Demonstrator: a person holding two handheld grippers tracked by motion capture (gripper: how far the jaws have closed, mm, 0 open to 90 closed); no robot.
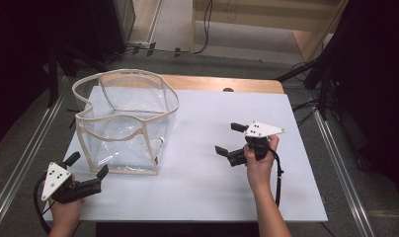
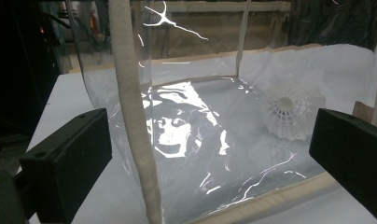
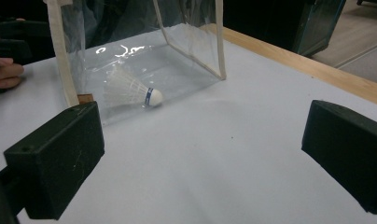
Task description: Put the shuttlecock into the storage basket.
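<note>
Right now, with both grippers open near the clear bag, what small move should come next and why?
Probably ease the left gripper forward onto the clear bag's near corner trim. Its open fingers already straddle that trim, and steadying the bag would help before anything reaches the shuttlecock lying inside.

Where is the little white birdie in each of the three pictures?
High view: the shuttlecock lies inside the clear bag, low at its right front corner.
Left gripper view: the shuttlecock sits at the right, behind the clear wall, feathers facing the camera.
Right gripper view: the shuttlecock lies left of centre on the bag's floor, cork pointing right.
Shared landmark: the bag's cream trim.
</note>
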